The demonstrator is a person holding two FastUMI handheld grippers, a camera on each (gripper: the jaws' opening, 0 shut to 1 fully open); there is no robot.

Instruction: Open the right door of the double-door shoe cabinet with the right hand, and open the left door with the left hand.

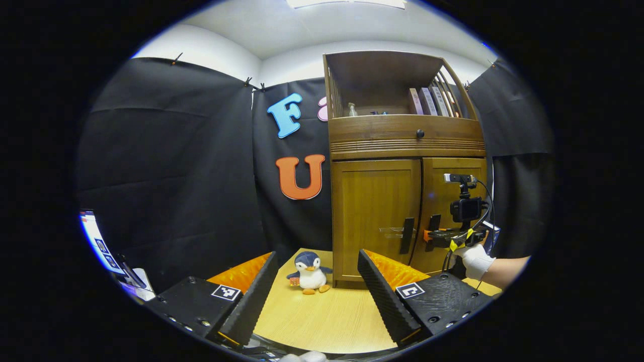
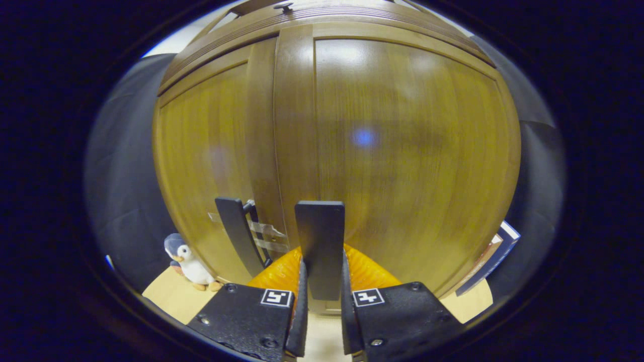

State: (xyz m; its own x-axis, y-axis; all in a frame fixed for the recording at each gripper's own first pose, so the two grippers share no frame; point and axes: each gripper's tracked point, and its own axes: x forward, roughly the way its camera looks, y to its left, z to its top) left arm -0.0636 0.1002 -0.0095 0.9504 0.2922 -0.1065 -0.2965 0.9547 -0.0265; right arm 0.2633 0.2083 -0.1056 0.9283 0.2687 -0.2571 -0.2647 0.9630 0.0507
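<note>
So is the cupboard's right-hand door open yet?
No, shut. The right door sits flush beside the left door, though the right claw grips its handle.

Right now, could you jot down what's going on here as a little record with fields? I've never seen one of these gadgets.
Cabinet: wooden shoe cabinet, both doors closed
Right door handle: black bar, clamped between the right gripper fingers
Left door handle: black bar, untouched
Left gripper: open, held back from the cabinet, above the table
Hand: white-gloved hand holds the right gripper
Beside cabinet: toy penguin on the table
</note>
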